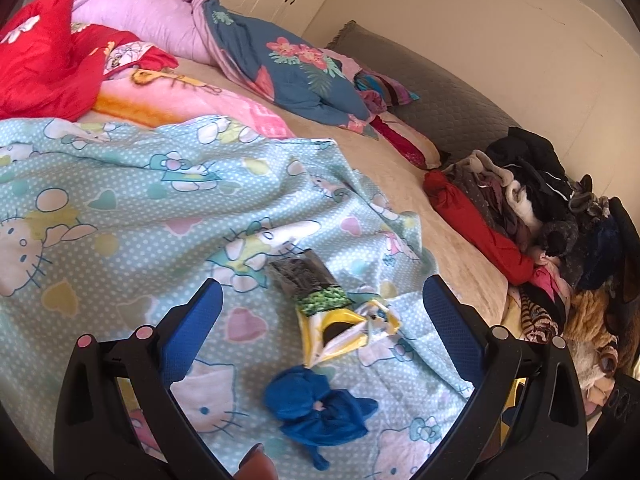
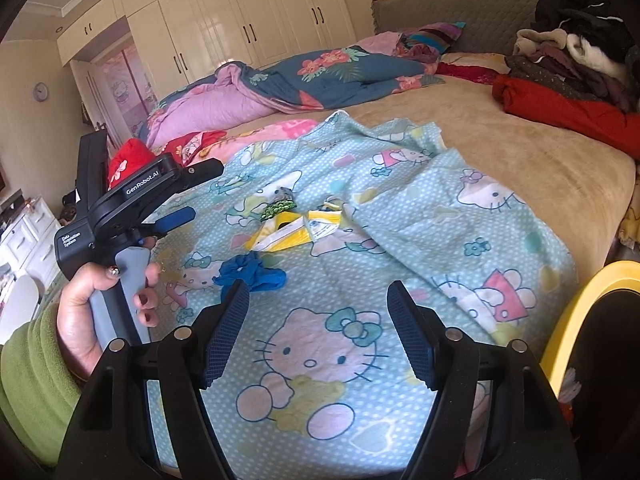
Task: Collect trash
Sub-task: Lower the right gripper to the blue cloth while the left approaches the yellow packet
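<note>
Bedroom with a big messy bed (image 2: 520, 152), white wardrobes (image 2: 240, 32) behind it and a heap of clothes (image 1: 540, 200) piled by the headboard. Spread over the near part of the bed is a light blue cartoon-cat sheet (image 2: 320, 360), and that's where the trash is: a torn yellow and white wrapper (image 1: 340, 332), a dark packet with a green band (image 1: 308, 284) just beside it, and a crumpled blue thing (image 1: 320, 408) a bit closer to me (a glove or a bag, can't really tell).

Looks like the approach step. Nothing's been picked up yet. The left gripper (image 1: 320, 320) has its tongs spread wide with the wrappers sitting between them in its view, apart from both pads. The right gripper (image 2: 318, 332) is also spread and empty, hovering over bare sheet with the blue wad just past its left pad. A yellow-rimmed bin (image 2: 580, 300) peeks in at the right edge.

My guess for the next move: lower the left one onto the yellow wrapper and pinch. It's flat and crinkly on soft fabric, so it'd be easy to grab the sheet along with it.
</note>
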`<state>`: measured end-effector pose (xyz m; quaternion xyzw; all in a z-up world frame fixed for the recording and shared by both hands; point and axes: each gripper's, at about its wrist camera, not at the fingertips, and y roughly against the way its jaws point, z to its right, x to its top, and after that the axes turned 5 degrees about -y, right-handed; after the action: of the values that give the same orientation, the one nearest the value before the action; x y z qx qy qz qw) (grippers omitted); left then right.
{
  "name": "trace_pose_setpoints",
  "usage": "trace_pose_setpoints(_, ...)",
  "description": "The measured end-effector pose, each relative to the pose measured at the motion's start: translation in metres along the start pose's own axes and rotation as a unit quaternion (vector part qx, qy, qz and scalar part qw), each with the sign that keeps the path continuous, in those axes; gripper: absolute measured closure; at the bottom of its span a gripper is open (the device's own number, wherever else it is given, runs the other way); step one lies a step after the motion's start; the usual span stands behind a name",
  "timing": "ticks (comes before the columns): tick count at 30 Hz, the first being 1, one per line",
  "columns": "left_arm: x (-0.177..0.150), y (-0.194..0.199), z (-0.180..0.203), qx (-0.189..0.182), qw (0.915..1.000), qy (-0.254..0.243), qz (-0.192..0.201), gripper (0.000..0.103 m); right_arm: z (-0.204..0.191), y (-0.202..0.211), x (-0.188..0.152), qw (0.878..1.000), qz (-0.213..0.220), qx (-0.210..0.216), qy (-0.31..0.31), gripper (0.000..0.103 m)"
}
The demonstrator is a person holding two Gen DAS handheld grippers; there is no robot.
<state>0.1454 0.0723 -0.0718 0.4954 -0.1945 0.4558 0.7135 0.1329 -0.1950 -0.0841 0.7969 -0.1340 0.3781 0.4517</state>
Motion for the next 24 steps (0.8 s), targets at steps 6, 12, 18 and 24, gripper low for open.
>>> trace_pose_setpoints(6, 0.005, -0.005, -0.017, 0.003, 0.9999, 0.006, -0.011, 0.011, -0.009, -0.01, 0.0, 1.0, -0.006, 0.012, -0.003, 0.034)
trace_pose_setpoints(12, 0.004, -0.013, -0.027, 0.0, 0.9995, 0.006, -0.032, 0.011, -0.026, -0.031, -0.002, 1.0, -0.019, 0.015, 0.011, 0.034)
trace_pose_setpoints(18, -0.001, -0.024, -0.028, -0.015, 0.9981, 0.0, -0.059, 0.012, -0.037, -0.049, -0.007, 0.999, -0.034, 0.011, 0.033, 0.034)
trace_pose_setpoints(24, -0.009, -0.038, -0.022, -0.045, 0.9946, -0.012, -0.092, 0.033, -0.036, -0.059, -0.006, 0.999, -0.043, 0.013, 0.024, 0.034)
